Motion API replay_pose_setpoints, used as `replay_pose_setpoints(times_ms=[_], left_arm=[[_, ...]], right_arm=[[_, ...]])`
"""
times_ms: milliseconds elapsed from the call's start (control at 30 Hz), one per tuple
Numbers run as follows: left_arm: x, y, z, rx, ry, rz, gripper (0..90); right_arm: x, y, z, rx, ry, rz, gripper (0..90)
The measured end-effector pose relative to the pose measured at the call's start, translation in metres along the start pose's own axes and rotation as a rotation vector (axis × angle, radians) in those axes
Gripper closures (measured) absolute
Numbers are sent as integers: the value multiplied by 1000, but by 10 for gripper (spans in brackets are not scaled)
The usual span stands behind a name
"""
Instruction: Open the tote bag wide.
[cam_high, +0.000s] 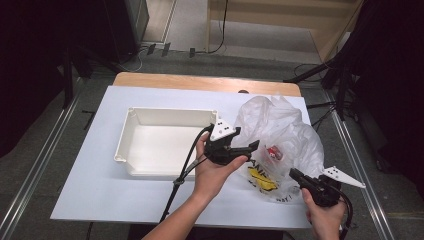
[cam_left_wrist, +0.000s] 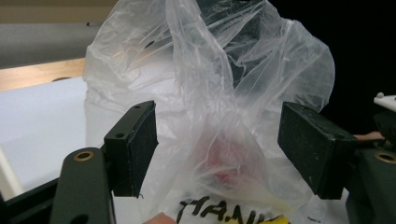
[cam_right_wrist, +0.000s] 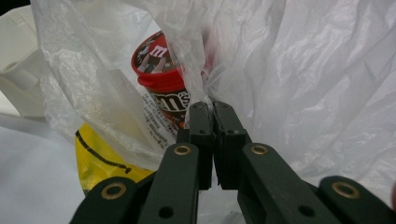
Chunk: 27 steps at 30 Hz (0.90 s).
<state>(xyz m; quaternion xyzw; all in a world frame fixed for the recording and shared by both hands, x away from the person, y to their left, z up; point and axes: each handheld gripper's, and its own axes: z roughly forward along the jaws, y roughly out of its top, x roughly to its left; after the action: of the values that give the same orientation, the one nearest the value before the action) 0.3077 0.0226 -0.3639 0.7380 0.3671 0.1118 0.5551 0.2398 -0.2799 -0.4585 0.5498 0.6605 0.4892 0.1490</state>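
Right gripper pinching plastic bag

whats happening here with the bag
A person works on a thin plastic bag on the white table with two hand-held grippers. The right gripper is shut on a fold of the bag's film. The left gripper faces the bag with its jaws apart, film bulging between them but not pinched. Inside the bag sits a red-lidded candy tub. An empty white bin waits to the left of the bag.
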Motion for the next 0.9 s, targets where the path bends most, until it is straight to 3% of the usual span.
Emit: replay_pose_setpoints(times_ms=[133,167,200,233,267,333,433,533,600,767,800,900], left_arm=[[-4,1,8,25,26,22,359],[-3,0,11,37,32,16,410],[1,-5,15,70,42,0,565],[1,-5,15,70,42,0,625],[4,-10,17,85,43,-14,625],[8,-17,20,105,45,-35,787],[11,-26,22,136,40,-38,900],[11,-30,21,150,34,-34,900],[10,-32,21,154,29,-29,900],[7,-42,25,174,27,-16,900],[6,-47,28,184,25,-18,900],[6,-52,30,189,23,-28,900]], right_arm=[[1,-4,-1,15,-2,-18,886],[0,-5,-2,21,-12,-27,886],[-3,-8,-4,31,-25,-34,886],[-3,-8,-4,31,-25,-34,886],[-5,-9,-5,31,-30,-34,886],[-10,-11,-7,38,-40,-17,893],[-15,-10,-9,32,-49,1,892],[-16,-9,-12,11,-51,3,805],[-13,-7,-15,-21,-67,7,661],[-4,8,-28,-129,-80,-17,405],[2,18,-37,-177,-80,-32,353],[8,27,-44,-214,-86,-38,314]])
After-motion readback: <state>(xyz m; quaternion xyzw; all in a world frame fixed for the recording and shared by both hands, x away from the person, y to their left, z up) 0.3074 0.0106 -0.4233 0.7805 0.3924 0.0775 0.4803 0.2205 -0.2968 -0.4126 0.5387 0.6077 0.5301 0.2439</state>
